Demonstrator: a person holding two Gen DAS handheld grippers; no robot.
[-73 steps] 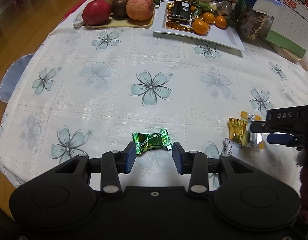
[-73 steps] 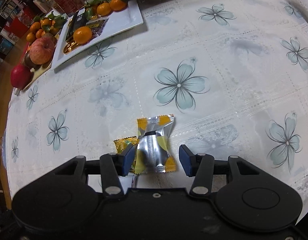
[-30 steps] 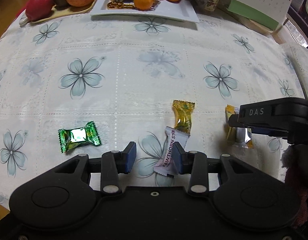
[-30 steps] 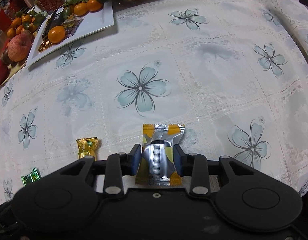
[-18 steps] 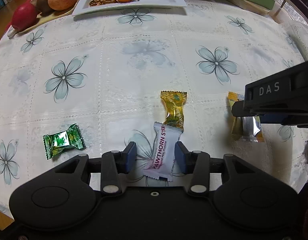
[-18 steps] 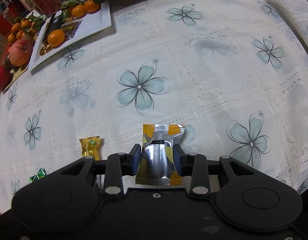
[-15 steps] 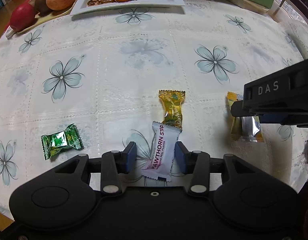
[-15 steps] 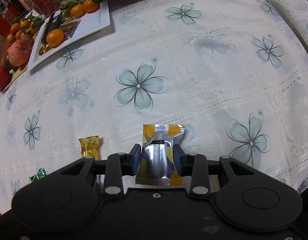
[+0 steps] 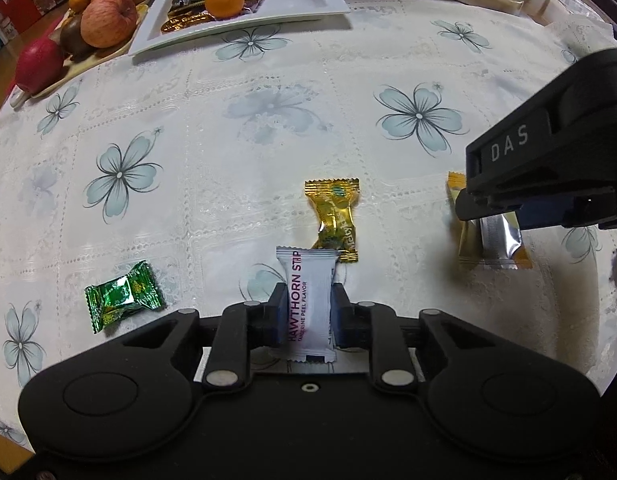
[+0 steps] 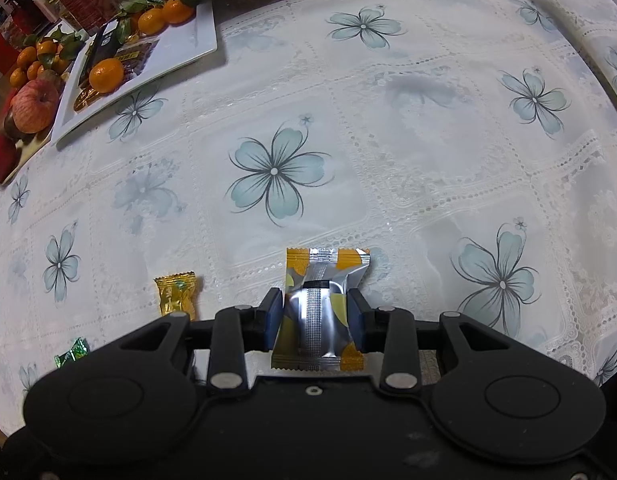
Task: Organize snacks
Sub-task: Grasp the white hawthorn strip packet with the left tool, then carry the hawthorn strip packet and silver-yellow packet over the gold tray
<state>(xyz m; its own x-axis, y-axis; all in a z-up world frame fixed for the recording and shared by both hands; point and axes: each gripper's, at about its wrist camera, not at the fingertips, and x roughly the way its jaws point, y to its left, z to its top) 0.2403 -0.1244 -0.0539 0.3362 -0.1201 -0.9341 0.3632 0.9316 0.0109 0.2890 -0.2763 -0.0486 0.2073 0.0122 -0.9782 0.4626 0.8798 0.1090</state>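
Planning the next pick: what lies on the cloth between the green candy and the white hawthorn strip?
Nothing: the left wrist view shows only bare flowered tablecloth between the green candy and the hawthorn strip.

Each gripper is made of black plastic. On the left gripper (image 9: 307, 315), blue pads (image 9: 339, 312) and round silver screws are seen. The right gripper (image 10: 315, 317) is built the same way, and white letters, DAS, are printed on its side.

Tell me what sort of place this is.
Most likely a home dining table: a lacy floral tablecloth, a white tray of tangerines and sweets beside an apple, and crowded bookshelves behind.
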